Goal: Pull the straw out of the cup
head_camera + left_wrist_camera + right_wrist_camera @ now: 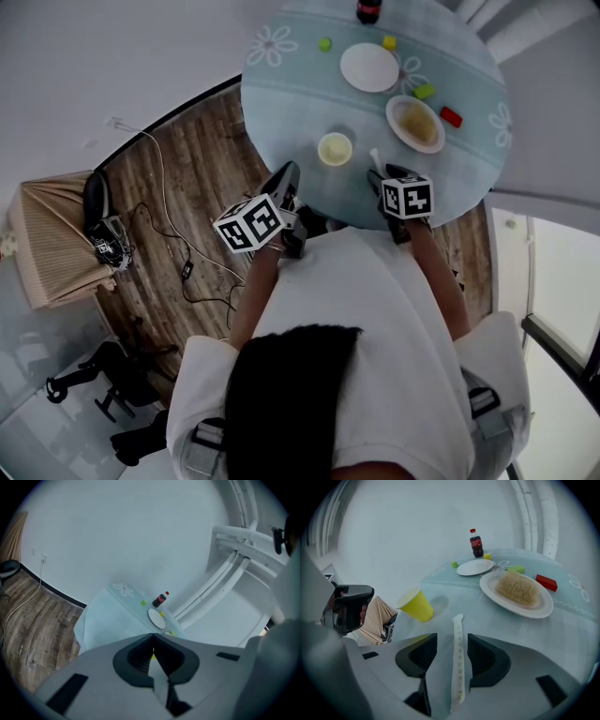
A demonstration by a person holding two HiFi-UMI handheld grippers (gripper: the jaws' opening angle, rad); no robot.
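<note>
I count one yellow cup [335, 149], one wrapped straw [458, 667], two white plates [368, 67] [415, 124], one cola bottle [367, 11], two green blocks [324, 43] [425, 91], one yellow block [389, 41], one red block [451, 116]

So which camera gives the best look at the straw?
The right gripper view: the straw lies lengthwise between open jaws, its print visible. The head view shows only a white sliver; the left gripper view shows none of it.

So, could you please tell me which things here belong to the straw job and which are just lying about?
Job: yellow paper cup; white paper-wrapped straw, lying between the open jaws of the right gripper.
Lying about: white plate of beige food; empty white plate; dark cola bottle; red block; green block; yellow block.
</note>
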